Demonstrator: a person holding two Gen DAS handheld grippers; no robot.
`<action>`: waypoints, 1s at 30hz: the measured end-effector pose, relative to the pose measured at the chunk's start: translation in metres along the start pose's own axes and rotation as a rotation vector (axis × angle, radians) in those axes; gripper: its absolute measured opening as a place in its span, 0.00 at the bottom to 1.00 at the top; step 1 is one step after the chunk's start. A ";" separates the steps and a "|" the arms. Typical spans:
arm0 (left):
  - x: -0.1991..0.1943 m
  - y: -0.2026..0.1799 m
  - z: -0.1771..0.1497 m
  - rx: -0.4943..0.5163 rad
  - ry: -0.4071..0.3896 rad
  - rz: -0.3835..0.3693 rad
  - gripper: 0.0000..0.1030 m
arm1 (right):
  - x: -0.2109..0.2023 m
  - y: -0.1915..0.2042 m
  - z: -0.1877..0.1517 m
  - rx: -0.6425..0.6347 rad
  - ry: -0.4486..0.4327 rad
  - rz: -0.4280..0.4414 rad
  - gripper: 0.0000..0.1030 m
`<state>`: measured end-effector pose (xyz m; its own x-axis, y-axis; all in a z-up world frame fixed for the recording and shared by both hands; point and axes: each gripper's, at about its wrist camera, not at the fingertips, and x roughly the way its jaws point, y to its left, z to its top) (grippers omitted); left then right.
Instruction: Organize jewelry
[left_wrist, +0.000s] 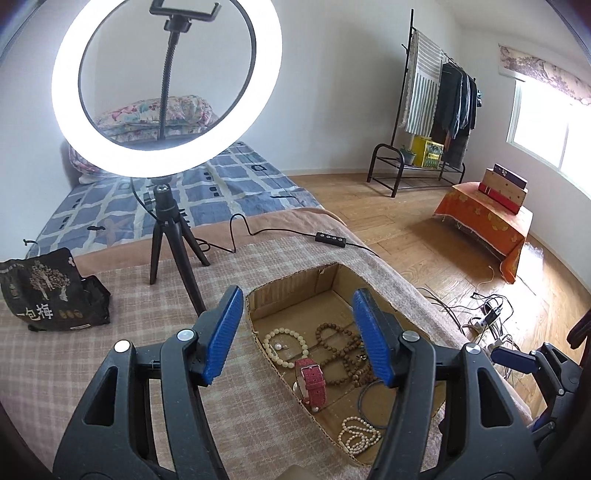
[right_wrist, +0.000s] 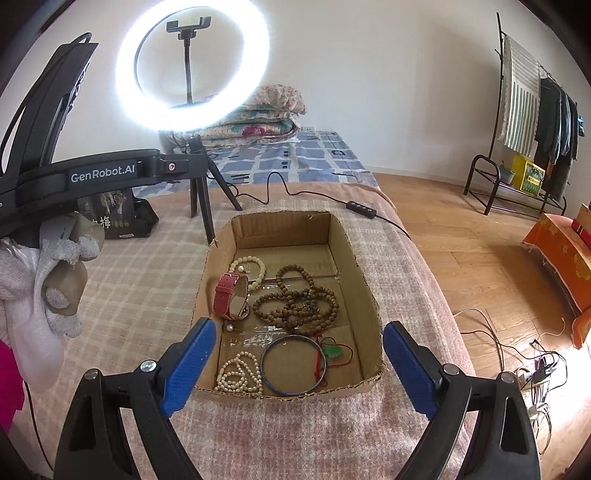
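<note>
Both grippers, left (left_wrist: 299, 336) and right (right_wrist: 295, 365), spread wide and empty, poised over cardboard box (right_wrist: 365, 280). Jewelry heaped inside just ahead: red watch (right_wrist: 231, 297), wooden beads (right_wrist: 299, 302), pearl strand (right_wrist: 240, 373), blue bangle (right_wrist: 293, 365), likely gathered there for sorting.

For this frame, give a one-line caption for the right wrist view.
Open right gripper poised over a cardboard box of jewelry: red watch, wooden beads, pearls, blue bangle.

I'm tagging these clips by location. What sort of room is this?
Most likely a bedroom at home: a bed with folded quilts behind the work surface, and a clothes rack with hanging garments by the window.
</note>
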<state>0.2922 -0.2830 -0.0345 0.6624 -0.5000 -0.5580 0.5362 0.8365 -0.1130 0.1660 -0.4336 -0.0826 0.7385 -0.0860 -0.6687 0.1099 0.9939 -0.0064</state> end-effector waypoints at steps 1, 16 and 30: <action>-0.008 0.001 0.000 0.001 -0.007 0.002 0.62 | -0.004 0.001 0.001 0.001 -0.009 -0.006 1.00; -0.117 0.022 -0.014 -0.012 -0.080 0.049 0.73 | -0.070 0.027 0.003 -0.005 -0.089 -0.035 1.00; -0.181 0.023 -0.043 -0.011 -0.093 0.124 0.82 | -0.107 0.048 -0.001 -0.021 -0.124 -0.071 1.00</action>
<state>0.1619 -0.1634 0.0284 0.7693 -0.4108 -0.4893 0.4419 0.8953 -0.0568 0.0917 -0.3768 -0.0122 0.8059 -0.1632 -0.5691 0.1524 0.9861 -0.0669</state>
